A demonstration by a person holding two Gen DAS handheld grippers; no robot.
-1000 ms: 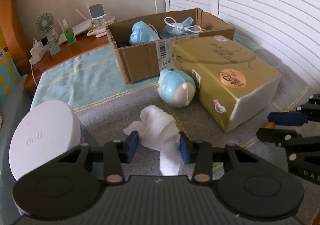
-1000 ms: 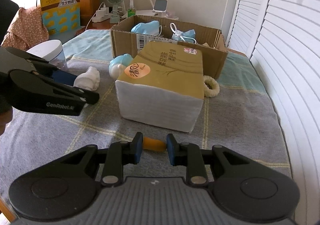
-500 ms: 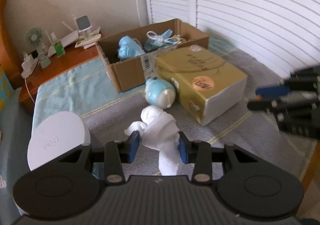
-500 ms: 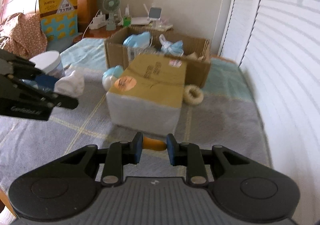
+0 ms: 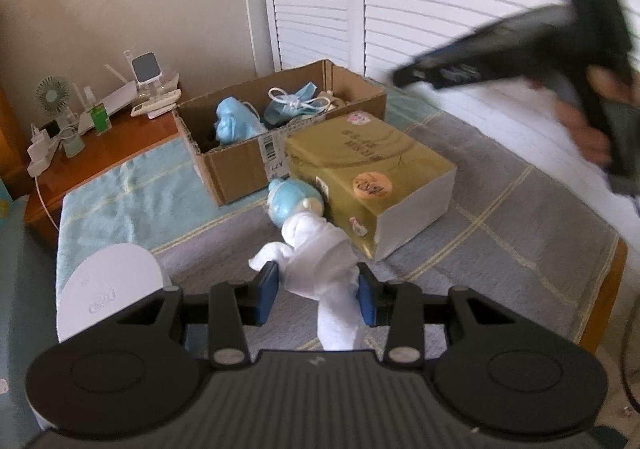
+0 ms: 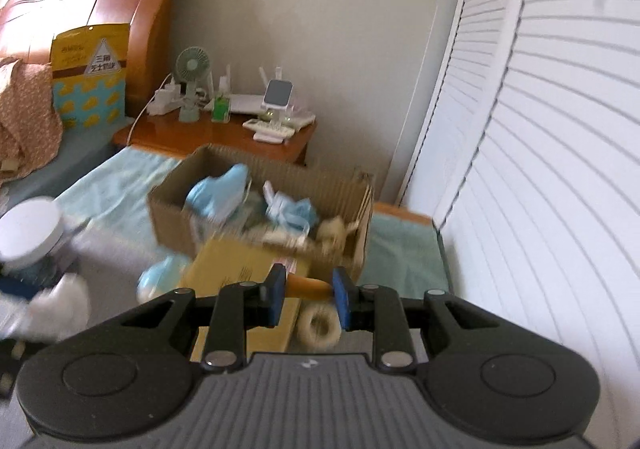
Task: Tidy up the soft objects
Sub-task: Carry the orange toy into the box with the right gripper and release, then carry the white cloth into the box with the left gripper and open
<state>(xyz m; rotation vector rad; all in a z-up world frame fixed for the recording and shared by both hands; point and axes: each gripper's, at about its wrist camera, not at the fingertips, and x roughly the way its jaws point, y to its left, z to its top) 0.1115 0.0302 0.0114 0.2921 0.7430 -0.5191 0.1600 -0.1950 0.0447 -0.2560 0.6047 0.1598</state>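
— What did the left gripper (image 5: 317, 292) hold?
— It was clenched on a white soft toy (image 5: 320, 257), above the bed (image 5: 500, 209), near the cardboard box (image 5: 240, 165).
— And the right gripper (image 6: 308, 295)?
— It gripped a small orange object (image 6: 310, 286), just before the box's front wall.

Both wrist views share the cardboard box (image 5: 280, 129) (image 6: 260, 205).

A white soft toy (image 5: 320, 257), a blue toy (image 5: 290, 199), a gold pack (image 5: 360, 165), a brown box (image 5: 240, 165), a grey checked blanket (image 5: 500, 233).
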